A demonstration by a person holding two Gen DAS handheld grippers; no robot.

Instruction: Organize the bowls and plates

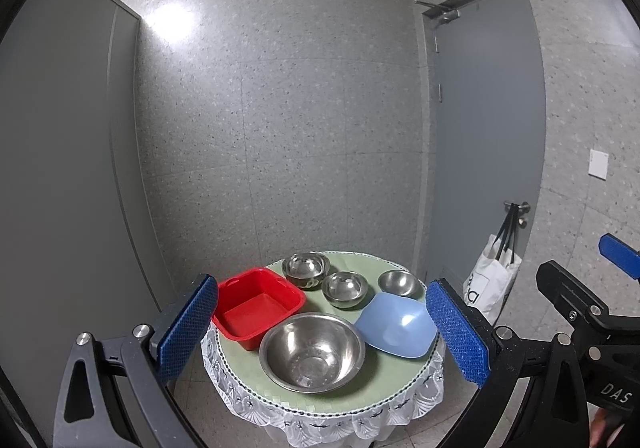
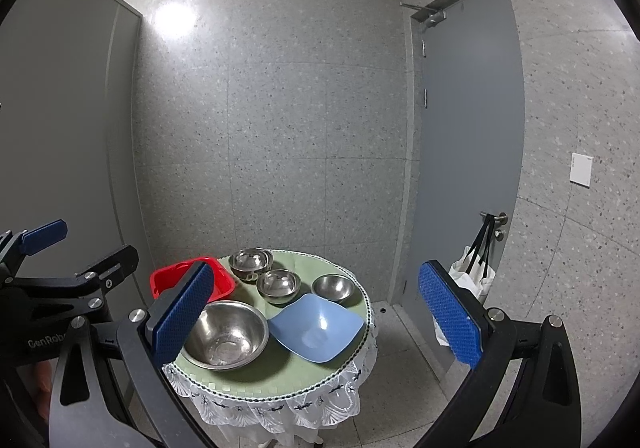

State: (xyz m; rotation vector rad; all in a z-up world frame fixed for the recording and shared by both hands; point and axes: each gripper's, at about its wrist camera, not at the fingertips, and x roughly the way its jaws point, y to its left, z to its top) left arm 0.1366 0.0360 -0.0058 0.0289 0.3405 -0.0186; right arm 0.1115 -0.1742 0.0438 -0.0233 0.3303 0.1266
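Six vessels on one round table, none yet touched; task judged to be at its start, approach step.

Left wrist view. Left gripper (image 1: 322, 332): jaws spread wide, empty, held above and short of the table (image 1: 384, 388). Between the fingers, in order:
- red tub (image 1: 258, 308), square, empty, left side.
- big bowl (image 1: 312, 352), steel, nearest the camera, upright.
- blue bowl (image 1: 396, 324), squarish plastic, right of the big bowl, its rim very close to it.
- stack (image 1: 305, 268) of steel bowls, far side, seemingly two or three nested.
- mid bowl (image 1: 345, 288), steel, appears to hold a second one inside.
- small bowl (image 1: 399, 283), steel, far right.

No flat plates seen. Right gripper (image 1: 580, 288) shows at the right edge, clear of the table.

Right wrist view. Right gripper (image 2: 320, 316): jaws likewise wide apart, empty, well back from the table. Its left finger hides part of the tub and the big bowl's rim. Left gripper body at far left.

Next move, as judged: lower one gripper to a rim, pinch the thin steel wall and nest smaller into larger. Steel rims likely slippery; the blue bowl near the table edge could slide.

Surface: green mat, white lace cloth hanging round the edge. Room: speckled grey walls, grey door (image 2: 468, 127) at right, white bag (image 1: 490, 284) hung on its handle, tiled floor.
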